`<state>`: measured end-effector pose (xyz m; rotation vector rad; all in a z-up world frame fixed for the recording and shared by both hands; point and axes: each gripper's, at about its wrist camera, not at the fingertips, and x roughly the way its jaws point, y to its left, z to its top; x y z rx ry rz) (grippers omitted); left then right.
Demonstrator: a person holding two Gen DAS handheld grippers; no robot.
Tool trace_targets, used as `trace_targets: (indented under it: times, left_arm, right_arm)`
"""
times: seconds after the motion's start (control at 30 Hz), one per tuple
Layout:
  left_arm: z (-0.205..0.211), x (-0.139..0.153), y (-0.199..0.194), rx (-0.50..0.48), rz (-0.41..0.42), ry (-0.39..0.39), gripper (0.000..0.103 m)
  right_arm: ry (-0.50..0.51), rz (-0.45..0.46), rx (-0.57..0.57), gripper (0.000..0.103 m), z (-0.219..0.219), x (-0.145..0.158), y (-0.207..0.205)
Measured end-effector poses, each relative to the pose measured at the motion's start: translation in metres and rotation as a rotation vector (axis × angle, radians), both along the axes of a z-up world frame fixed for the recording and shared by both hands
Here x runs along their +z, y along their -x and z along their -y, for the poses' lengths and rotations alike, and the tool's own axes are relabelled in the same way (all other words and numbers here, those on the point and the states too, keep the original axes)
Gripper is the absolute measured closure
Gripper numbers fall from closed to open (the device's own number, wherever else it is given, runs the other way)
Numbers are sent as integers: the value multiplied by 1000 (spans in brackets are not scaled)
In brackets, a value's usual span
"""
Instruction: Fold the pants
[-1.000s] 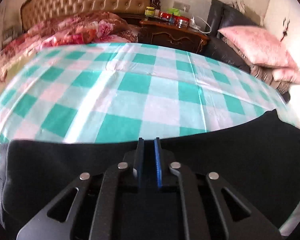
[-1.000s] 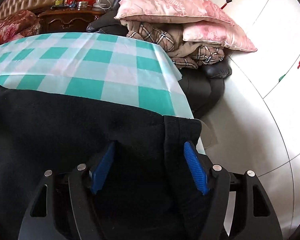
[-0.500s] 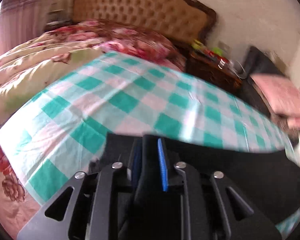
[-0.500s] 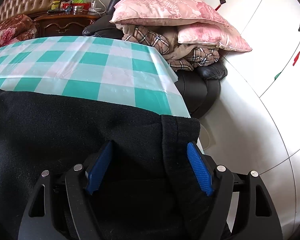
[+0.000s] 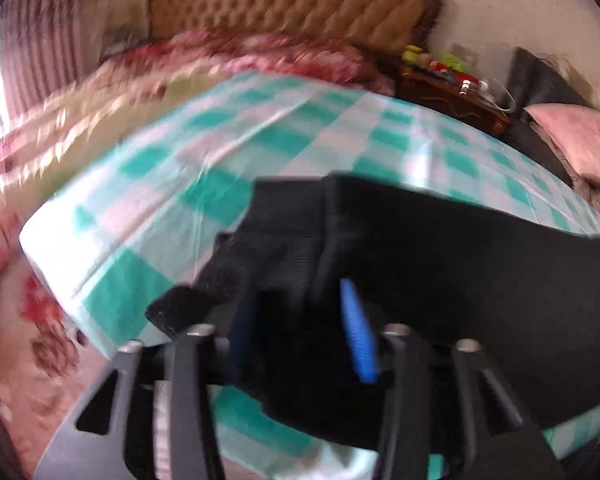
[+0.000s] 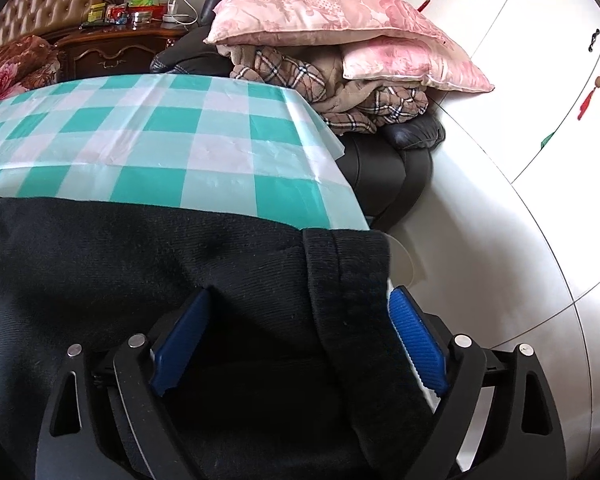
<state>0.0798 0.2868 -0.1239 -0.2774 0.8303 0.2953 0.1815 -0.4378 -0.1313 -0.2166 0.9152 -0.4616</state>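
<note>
Black pants (image 5: 440, 248) lie along the near edge of a table under a teal and white checked cloth (image 5: 220, 152). My left gripper (image 5: 296, 300) is at their left end, where a folded layer lies on top. Its jaws are opening, and black fabric sits loosely between the blue pads (image 5: 358, 332). In the right wrist view, the pants (image 6: 140, 264) end in a ribbed band (image 6: 340, 264) at the corner of the cloth (image 6: 180, 136). My right gripper (image 6: 300, 296) straddles that band. Its jaws are still opening wide, and the pads (image 6: 416, 340) stand clear of the fabric.
A bed with a floral quilt (image 5: 80, 112) and a tufted headboard (image 5: 292, 4) stands beyond the table. A dark nightstand (image 6: 112, 48) holds small items. Pink pillows (image 6: 324, 12) and plaid blankets are piled on a dark chair (image 6: 388, 168). A white wardrobe (image 6: 540, 100) stands to the right.
The left gripper has swept left along the pants to their left end, and its jaws have gone from shut to parted. The right gripper has stayed in place, and its jaws have spread wider.
</note>
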Motion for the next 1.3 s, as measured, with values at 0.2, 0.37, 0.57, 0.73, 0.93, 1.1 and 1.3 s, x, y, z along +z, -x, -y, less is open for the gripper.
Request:
trace_targets:
  times: [0.2, 0.37, 0.57, 0.73, 0.93, 1.1, 1.3]
  left_arm:
    - [30, 42, 28, -17, 112, -29, 58]
    - [87, 47, 48, -134, 135, 39, 58]
    - [158, 39, 44, -248, 95, 53, 58]
    - [222, 38, 45, -374, 85, 48, 57]
    - [291, 26, 33, -516, 46, 8, 56]
    - [307, 5, 26, -509, -40, -32, 55]
    - [307, 5, 26, -505, -44, -42, 54]
  right_arm:
    - [-55, 215, 80, 15, -52, 65, 87]
    - [-227, 182, 130, 15, -93, 46, 142]
    - [-277, 68, 101, 16, -88, -3, 143]
    - [-301, 77, 95, 15, -86, -8, 144]
    - [-341, 82, 83, 15, -83, -10, 144]
    - [-362, 82, 91, 14, -81, -11, 146]
    - [-367, 82, 93, 14, -78, -12, 144]
